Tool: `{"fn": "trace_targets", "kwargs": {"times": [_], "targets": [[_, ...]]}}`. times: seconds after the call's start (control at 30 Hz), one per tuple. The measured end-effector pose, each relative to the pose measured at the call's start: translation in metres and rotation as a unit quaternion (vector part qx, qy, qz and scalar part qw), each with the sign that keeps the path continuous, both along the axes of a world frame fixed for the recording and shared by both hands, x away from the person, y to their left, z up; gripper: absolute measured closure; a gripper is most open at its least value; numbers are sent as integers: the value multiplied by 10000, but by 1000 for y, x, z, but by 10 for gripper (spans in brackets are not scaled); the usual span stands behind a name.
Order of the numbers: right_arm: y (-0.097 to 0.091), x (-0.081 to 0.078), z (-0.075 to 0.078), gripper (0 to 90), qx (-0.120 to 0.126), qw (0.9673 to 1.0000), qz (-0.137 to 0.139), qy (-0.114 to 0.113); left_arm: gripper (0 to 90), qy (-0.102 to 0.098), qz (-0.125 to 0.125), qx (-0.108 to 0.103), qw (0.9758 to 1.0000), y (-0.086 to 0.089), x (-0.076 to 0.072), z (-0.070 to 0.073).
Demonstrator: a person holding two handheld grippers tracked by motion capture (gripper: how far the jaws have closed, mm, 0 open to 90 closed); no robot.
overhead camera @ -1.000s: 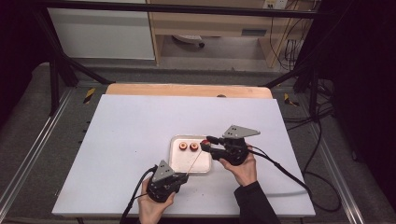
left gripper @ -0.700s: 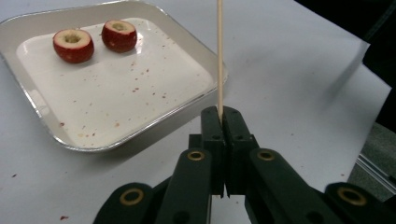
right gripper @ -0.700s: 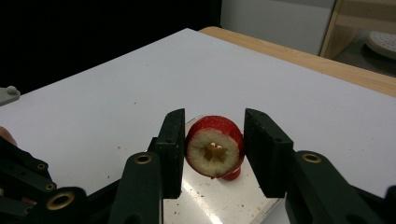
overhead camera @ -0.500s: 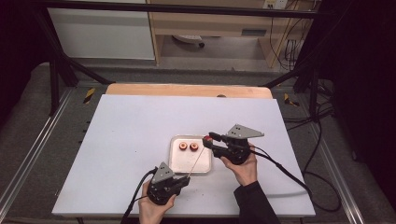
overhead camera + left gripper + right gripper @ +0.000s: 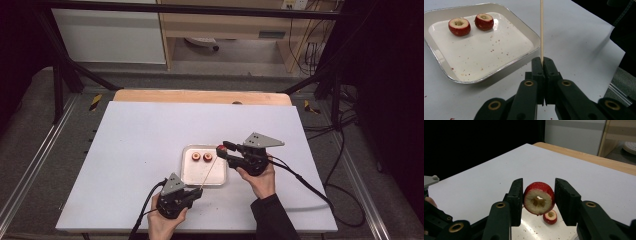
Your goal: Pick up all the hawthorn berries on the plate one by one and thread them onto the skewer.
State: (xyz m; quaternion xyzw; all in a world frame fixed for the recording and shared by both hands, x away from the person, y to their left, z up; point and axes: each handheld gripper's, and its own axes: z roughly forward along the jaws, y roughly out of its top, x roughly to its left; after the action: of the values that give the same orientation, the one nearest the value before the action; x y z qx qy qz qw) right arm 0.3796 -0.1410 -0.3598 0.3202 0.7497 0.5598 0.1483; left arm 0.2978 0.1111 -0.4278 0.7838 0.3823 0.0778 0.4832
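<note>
A white square tray [image 5: 189, 176] lies on the table with two cored red fruit pieces [image 5: 196, 157] [image 5: 207, 157] at its far side. In the left gripper view they are the left piece [image 5: 459, 26] and the right piece [image 5: 484, 21] on the tray [image 5: 486, 52]. My left gripper [image 5: 197, 191] [image 5: 543, 60] is shut on a thin wooden skewer [image 5: 208, 172] [image 5: 541, 30] that slants up over the tray. My right gripper [image 5: 223, 150] [image 5: 538, 183] is shut on a third cored red fruit piece [image 5: 539, 198] [image 5: 220, 148], held in the air above the tray's far right corner, close to the skewer's tip.
The white tabletop [image 5: 140, 140] spreads wide to the left and behind the tray, with a wooden edge [image 5: 200, 96] at the back. Black cables [image 5: 310, 185] trail from the right gripper across the table's right side. Red crumbs dot the tray and the table.
</note>
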Motion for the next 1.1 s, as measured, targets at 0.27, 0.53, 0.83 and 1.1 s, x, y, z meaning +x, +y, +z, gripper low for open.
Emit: {"fn": "trace_targets", "kwargs": {"times": [0.27, 0.53, 0.83, 1.1], "targets": [[3, -1, -4, 604, -83, 9999, 131, -17, 889, 61, 81, -139, 9999, -2, 0, 1], [4, -4, -6, 604, -191, 9995, 204, -132, 889, 101, 161, -194, 9996, -7, -2, 0], [3, -5, -5, 605, 13, 9999, 137, -42, 889, -109, 333, -381, 9987, -9, -5, 1], [-3, -4, -5, 605, 220, 9996, 80, 182, 890, -385, 428, -343, 9978, -10, -7, -1]]}}
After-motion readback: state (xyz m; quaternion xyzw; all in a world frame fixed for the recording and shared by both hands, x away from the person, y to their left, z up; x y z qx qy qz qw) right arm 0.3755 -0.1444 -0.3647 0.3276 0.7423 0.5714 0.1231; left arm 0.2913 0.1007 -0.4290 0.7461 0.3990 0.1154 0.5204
